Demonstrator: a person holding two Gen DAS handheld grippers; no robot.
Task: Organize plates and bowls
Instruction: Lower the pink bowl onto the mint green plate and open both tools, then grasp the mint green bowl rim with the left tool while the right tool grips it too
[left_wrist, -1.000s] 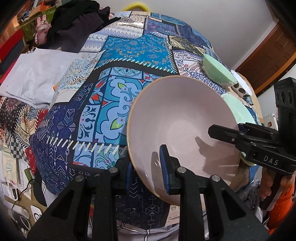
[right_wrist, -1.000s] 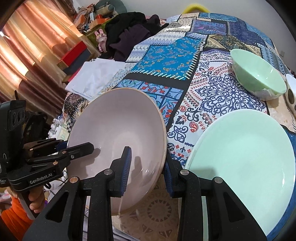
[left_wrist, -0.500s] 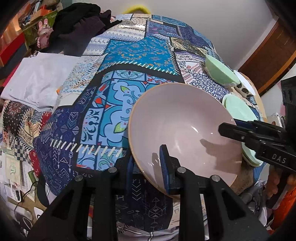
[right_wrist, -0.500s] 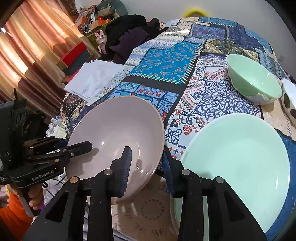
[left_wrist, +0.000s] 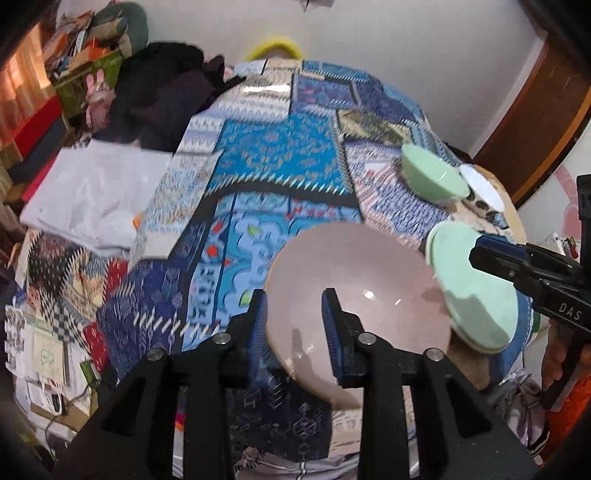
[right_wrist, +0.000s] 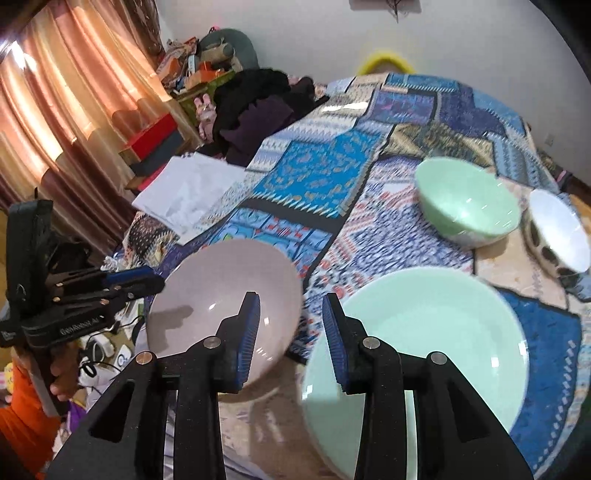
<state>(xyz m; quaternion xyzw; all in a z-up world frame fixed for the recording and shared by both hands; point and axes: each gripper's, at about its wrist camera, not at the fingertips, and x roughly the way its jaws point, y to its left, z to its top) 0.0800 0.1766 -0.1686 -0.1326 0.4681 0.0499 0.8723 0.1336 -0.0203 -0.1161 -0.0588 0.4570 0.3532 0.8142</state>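
Right wrist view: the right gripper (right_wrist: 291, 328) stands with its jaws wide apart and grips nothing. Ahead of its right finger lies a pale green plate (right_wrist: 424, 343) on the patchwork-covered surface (right_wrist: 321, 177). Beyond the plate, further right, stand a green bowl (right_wrist: 467, 201) and, just beside it, a white bowl with dark spots (right_wrist: 557, 230). To the far left of this gripper hang orange curtains (right_wrist: 55, 96); a black clothing pile (right_wrist: 255, 107) and a white folded cloth (right_wrist: 188, 188) lie at the surface's far left.

The pink bowl (right_wrist: 225, 306) sits to the left of the right gripper, partly behind its left finger, near the surface edge and just beside the green plate. It is plain, smooth and glossy, with small light reflections inside.

Left wrist view: the left gripper (left_wrist: 294, 325) is also spread wide, with the pink bowl's (left_wrist: 362, 295) near-left rim lying between its fingers; contact cannot be determined. The frame is motion-blurred. The green plate (left_wrist: 476, 291) lies to the right, partly behind the bowl.
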